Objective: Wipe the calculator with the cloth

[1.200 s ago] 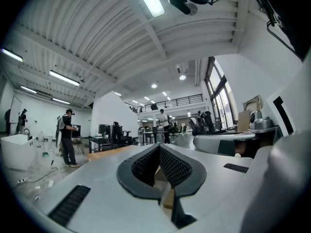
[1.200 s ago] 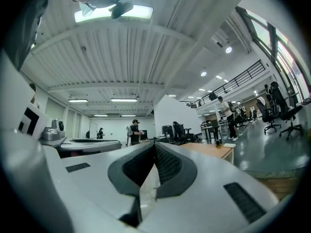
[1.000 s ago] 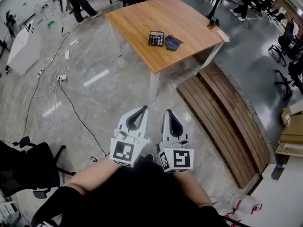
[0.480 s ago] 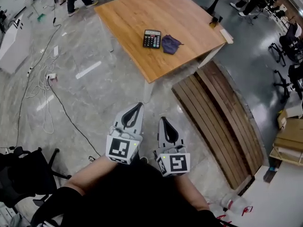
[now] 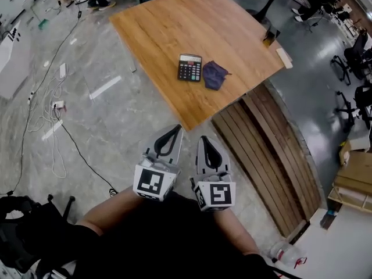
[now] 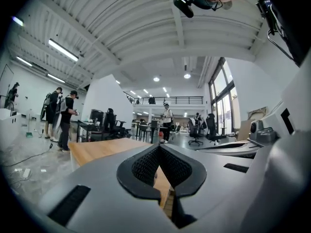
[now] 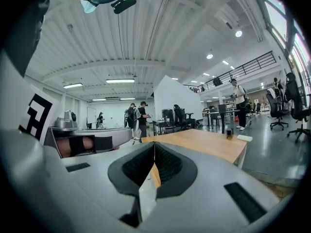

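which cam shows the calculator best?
Head view: the calculator lies in full, keys up, on the table beside the cloth. Both gripper views see only the table nearly edge-on; no calculator can be made out there.

calculator [image 5: 189,68] 1 | cloth [image 5: 214,75] 1 | table [image 5: 174,22] 1 | grippers 2: left gripper [image 5: 176,129], right gripper [image 5: 206,139] | wooden slat platform [image 5: 273,156] 1

Black calculator [image 5: 189,68] flat on table; crumpled dark-blue cloth [image 5: 214,74] just beside.
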`<state>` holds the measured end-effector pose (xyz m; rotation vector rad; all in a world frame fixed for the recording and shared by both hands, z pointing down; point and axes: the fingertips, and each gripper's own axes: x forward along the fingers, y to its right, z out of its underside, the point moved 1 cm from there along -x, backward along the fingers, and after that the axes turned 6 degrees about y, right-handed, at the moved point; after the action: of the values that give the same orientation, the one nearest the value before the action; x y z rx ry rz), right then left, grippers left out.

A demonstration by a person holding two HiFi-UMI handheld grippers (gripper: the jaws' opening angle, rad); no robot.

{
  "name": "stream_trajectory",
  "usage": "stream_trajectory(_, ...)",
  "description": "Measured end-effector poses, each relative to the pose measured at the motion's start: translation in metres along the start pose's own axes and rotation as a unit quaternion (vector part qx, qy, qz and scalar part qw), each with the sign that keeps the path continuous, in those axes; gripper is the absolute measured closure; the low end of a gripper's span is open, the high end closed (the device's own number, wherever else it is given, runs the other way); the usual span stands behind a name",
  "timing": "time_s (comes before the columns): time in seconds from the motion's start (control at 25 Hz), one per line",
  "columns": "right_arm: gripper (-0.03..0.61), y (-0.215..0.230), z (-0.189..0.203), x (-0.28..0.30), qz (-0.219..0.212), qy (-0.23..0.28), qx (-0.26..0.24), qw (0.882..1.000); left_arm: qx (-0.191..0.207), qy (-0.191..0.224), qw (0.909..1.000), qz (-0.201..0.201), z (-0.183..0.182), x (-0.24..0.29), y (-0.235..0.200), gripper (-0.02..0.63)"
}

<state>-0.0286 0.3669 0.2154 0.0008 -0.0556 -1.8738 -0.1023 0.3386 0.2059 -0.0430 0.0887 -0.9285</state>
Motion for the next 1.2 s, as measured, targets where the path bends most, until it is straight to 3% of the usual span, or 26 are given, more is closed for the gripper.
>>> stream_trajectory(0.32, 0.563, -0.009, -0.015, 0.056, -0.014, 0.002, 0.006, 1.000, 0.014, 0.010, 0.9998, -0.002, -0.013, 0.032, -0.054, 0.607)
stream_trajectory(0.48, 0.563, 0.000, -0.014, 0.079, -0.018, 0.019, 0.015, 1.000, 0.001, -0.005, 1.0000, -0.006, 0.002, 0.051, -0.066, 0.607)
stream_trajectory(0.68, 0.563, 0.022, -0.006, 0.111, -0.028, 0.029, 0.010, 0.999, -0.011, -0.021, 0.9995, -0.019, 0.018, 0.086, -0.075, 0.607)
stream_trajectory(0.96, 0.563, 0.058, -0.011, 0.188, -0.103, 0.031, -0.008, 0.994, 0.003, -0.035, 0.9986, -0.041, 0.023, 0.168, -0.103, 0.607)
stream_trajectory(1.2, 0.563, 0.116, -0.008, 0.259, -0.108, 0.033, 0.002, 0.994, 0.010, -0.044, 0.9971, -0.062, 0.035, 0.246, -0.121, 0.607)
